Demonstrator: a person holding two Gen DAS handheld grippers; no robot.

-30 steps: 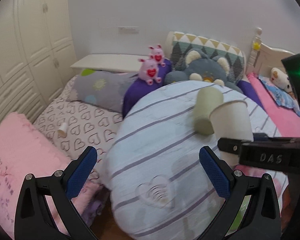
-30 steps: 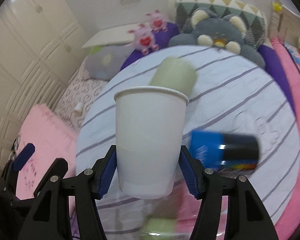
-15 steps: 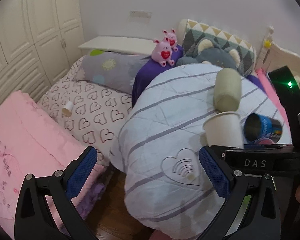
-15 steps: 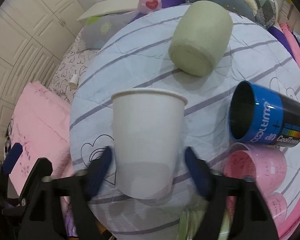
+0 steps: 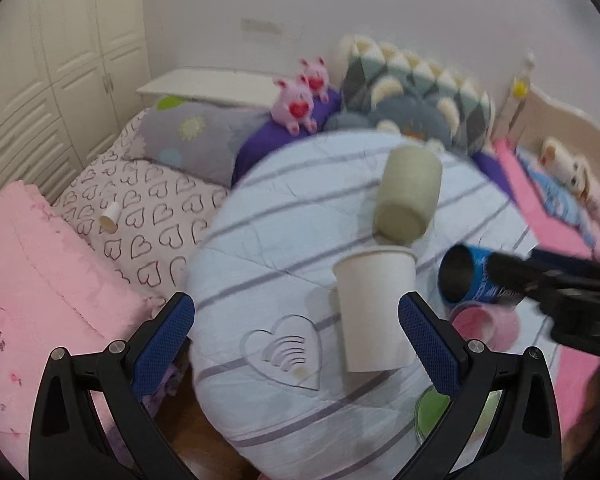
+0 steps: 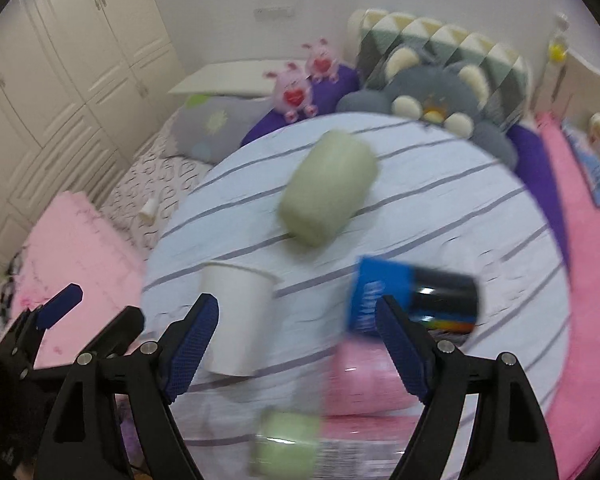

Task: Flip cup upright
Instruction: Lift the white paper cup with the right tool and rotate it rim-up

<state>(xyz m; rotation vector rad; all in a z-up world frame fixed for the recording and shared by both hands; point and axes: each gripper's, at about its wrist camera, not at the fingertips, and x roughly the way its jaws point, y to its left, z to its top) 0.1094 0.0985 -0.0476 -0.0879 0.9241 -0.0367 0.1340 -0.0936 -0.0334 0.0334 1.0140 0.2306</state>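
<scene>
A white paper cup [image 5: 374, 308] stands upright, mouth up, on the round striped table [image 5: 260, 240]. It also shows in the right wrist view [image 6: 236, 316], left of centre. My right gripper [image 6: 296, 340] is open and empty, pulled back from the cup, whose side is by the left finger [image 6: 192, 344]. My left gripper [image 5: 296, 336] is open and empty, with the cup just inside its right finger [image 5: 428, 344]. The right gripper's arm [image 5: 560, 292] shows at the right of the left wrist view.
On the table lie a sage green cup [image 6: 328, 188], a blue and black mug [image 6: 412, 300], a pink cup [image 6: 364, 376] and a light green cup [image 6: 284, 436], all on their sides. Behind is a bed with pillows and plush toys [image 5: 296, 100]. A wardrobe [image 5: 40, 60] stands left.
The right gripper lowered the white cup onto the table, opened and drew back to the right. The cup now stands free. The left gripper stayed open.
</scene>
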